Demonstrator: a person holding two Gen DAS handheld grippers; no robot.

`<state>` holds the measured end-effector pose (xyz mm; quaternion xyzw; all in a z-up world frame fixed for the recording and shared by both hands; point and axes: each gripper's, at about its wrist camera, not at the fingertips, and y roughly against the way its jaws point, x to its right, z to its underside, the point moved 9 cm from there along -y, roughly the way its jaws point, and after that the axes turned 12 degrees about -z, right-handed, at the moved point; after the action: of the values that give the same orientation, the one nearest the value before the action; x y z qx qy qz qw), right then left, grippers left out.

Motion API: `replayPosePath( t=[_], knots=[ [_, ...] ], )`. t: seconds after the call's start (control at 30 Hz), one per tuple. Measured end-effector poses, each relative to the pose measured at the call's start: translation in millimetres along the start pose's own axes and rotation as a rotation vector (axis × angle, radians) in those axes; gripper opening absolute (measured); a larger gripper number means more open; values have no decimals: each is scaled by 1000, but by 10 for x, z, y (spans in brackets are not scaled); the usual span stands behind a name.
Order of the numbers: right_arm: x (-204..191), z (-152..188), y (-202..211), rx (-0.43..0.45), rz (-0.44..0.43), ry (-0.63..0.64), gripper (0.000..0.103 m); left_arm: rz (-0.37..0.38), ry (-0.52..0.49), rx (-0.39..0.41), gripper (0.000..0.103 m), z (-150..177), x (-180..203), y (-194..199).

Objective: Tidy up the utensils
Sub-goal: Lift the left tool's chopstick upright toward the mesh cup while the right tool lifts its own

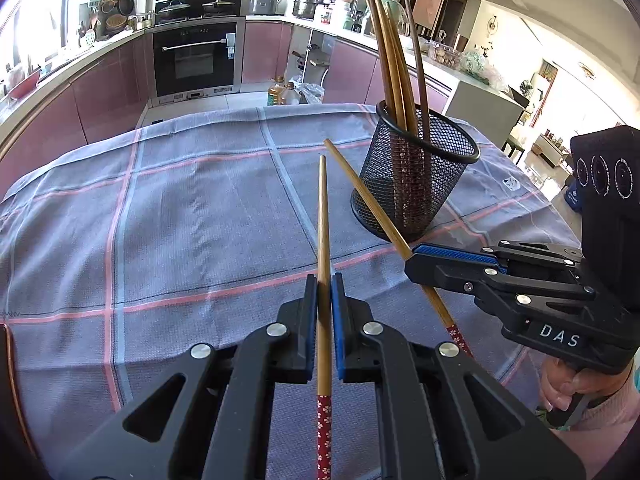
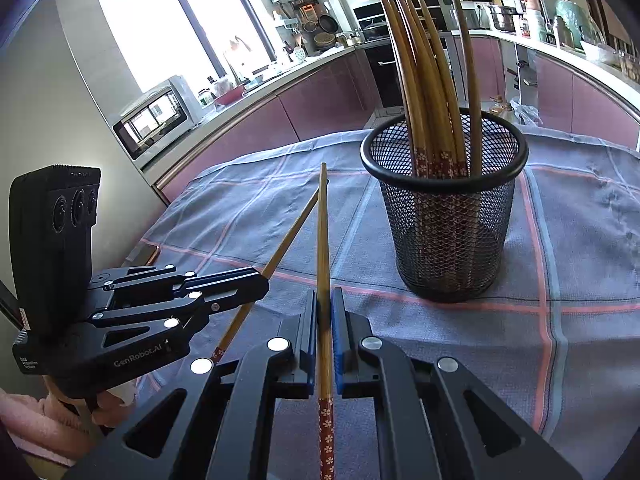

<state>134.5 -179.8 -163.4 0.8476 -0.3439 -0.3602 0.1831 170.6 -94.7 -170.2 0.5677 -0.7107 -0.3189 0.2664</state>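
A black mesh cup (image 1: 416, 184) (image 2: 444, 232) stands upright on the checked tablecloth (image 1: 180, 220) (image 2: 580, 240), with several brown chopsticks (image 1: 394, 60) (image 2: 424, 80) standing in it. My left gripper (image 1: 324, 284) (image 2: 262, 284) is shut on one chopstick (image 1: 322, 208) (image 2: 280, 254), whose red flowered end points back toward the camera. My right gripper (image 2: 324, 296) (image 1: 412, 258) is shut on a second chopstick (image 2: 322, 232) (image 1: 360, 188) of the same kind. Both chopsticks hang above the cloth, tips pointing toward the cup, which lies ahead and to the right of the left gripper.
The table sits in a kitchen: pink cabinets and an oven (image 1: 194, 60) lie beyond its far edge, and a toaster oven (image 2: 156, 120) on the counter to the left. A flat copper-rimmed object (image 2: 146, 254) lies at the table's left edge. A hand (image 1: 560, 388) holds the right gripper.
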Motion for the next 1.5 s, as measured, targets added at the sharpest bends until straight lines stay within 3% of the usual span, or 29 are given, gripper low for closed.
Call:
replayPosePath(
  t=[1.5],
  knots=[
    [-241,-121,299,97,-28,68,6,41,10,92,8,-153,59,461]
  ],
)
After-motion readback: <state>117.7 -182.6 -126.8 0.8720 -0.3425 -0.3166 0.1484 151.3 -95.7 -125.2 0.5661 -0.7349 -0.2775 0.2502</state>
